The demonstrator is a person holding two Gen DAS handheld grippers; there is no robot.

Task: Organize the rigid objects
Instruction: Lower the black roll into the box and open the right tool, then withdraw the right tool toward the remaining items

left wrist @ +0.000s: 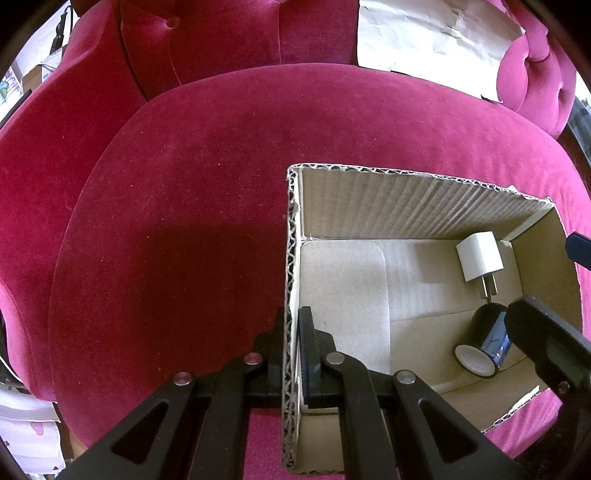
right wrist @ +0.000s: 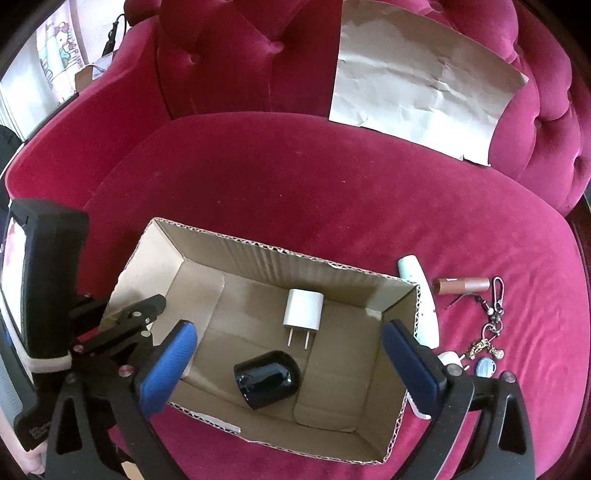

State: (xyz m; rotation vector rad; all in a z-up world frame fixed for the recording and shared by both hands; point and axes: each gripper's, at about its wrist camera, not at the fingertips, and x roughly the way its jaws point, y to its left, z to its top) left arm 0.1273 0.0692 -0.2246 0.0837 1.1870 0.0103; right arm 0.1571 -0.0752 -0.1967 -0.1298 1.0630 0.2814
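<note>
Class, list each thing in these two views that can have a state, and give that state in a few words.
Cardboard box: open-topped, wall clamped by left tongs.
Left tongs: shut on the box wall.
Right tongs: open, empty, over the box.
White charger: lying flat in the box.
Black cup: on its side in the box.
Brown tube: capped, outside the box.

A crimson velvet sofa (right wrist: 295,177) fills both views, its seat cushion (left wrist: 207,192) broad and rounded, its back tufted with buttons. A creased sheet of pale paper (right wrist: 421,81) leans against the backrest at the upper right of each frame. At the upper left of the right wrist view a cartoon-printed cloth (right wrist: 61,48) hangs in bright light, with a dark cable (right wrist: 114,31) just beside it. At the lower left of the left wrist view a white patterned fabric (left wrist: 29,435) shows past the cushion's edge.
</note>
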